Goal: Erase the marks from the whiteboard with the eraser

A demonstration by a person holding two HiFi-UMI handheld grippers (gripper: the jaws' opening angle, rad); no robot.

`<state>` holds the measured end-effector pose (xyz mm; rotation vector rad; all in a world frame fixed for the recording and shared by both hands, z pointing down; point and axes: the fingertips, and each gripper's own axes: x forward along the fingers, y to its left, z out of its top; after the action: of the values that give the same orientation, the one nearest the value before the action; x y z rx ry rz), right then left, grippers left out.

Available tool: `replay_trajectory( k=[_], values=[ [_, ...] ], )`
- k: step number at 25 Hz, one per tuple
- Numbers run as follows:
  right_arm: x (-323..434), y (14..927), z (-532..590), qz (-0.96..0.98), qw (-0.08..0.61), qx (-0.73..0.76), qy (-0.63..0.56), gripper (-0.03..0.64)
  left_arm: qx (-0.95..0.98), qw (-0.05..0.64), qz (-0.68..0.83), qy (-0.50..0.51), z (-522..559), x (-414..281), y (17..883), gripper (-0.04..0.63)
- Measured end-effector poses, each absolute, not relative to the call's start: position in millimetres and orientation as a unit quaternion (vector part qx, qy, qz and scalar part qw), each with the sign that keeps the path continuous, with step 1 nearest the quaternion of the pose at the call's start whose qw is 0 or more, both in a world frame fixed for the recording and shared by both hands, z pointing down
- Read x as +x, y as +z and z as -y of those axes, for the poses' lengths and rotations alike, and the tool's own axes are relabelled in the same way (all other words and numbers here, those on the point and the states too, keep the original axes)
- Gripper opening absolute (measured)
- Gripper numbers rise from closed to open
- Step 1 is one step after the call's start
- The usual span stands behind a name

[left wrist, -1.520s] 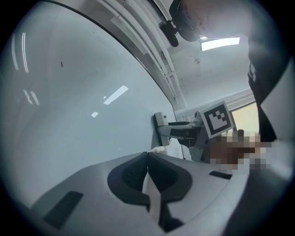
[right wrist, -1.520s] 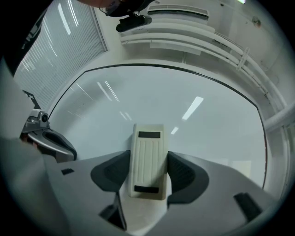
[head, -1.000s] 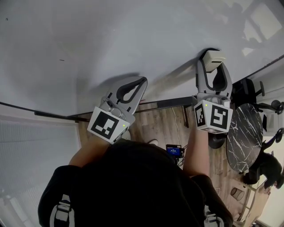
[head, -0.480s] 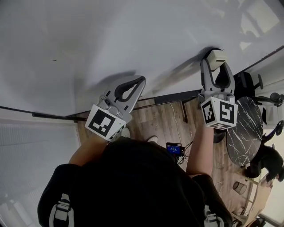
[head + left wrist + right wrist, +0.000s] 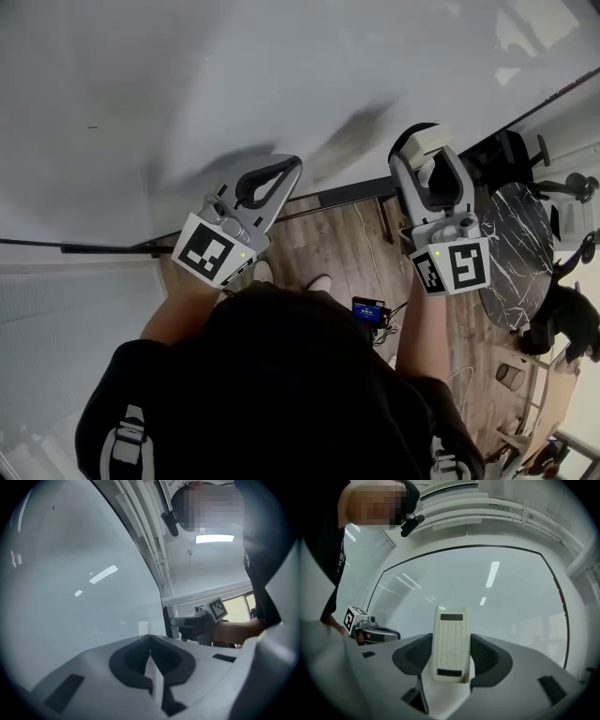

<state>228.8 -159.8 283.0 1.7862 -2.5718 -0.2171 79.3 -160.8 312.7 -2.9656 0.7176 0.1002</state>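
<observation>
The whiteboard point(image 5: 281, 66) fills the upper head view, with one tiny dark mark point(image 5: 92, 127) at its left. My right gripper point(image 5: 425, 159) is shut on the cream eraser point(image 5: 427, 139) near the board's lower right edge. The eraser's shadow falls well to its left on the board. In the right gripper view the ribbed eraser point(image 5: 450, 641) stands upright between the jaws, facing the whiteboard point(image 5: 487, 583). My left gripper point(image 5: 292, 165) is shut and holds nothing, low beside the board. In the left gripper view its jaws meet at my left gripper point(image 5: 150, 638), with the whiteboard point(image 5: 70, 573) to the left.
A black rail point(image 5: 347, 192) runs along the board's bottom edge. Below lies a wooden floor with a small lit device point(image 5: 367, 314) and cables. A round marble-topped table point(image 5: 511, 253) and an office chair point(image 5: 516, 155) stand at the right. Blinds point(image 5: 66, 319) hang at the left.
My right gripper has moved left and lower in the head view with the eraser, and its shadow has drawn apart from it. The left gripper shifted slightly left.
</observation>
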Motion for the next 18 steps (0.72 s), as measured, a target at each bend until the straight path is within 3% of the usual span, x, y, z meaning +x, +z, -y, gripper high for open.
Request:
replay_trajectory(
  k=[18],
  values=[
    [186, 406, 111, 0.839, -0.001, 0.545, 0.002, 0.245, -0.981, 0.002, -0.192, -0.002, 129, 90, 394, 0.005]
  ],
)
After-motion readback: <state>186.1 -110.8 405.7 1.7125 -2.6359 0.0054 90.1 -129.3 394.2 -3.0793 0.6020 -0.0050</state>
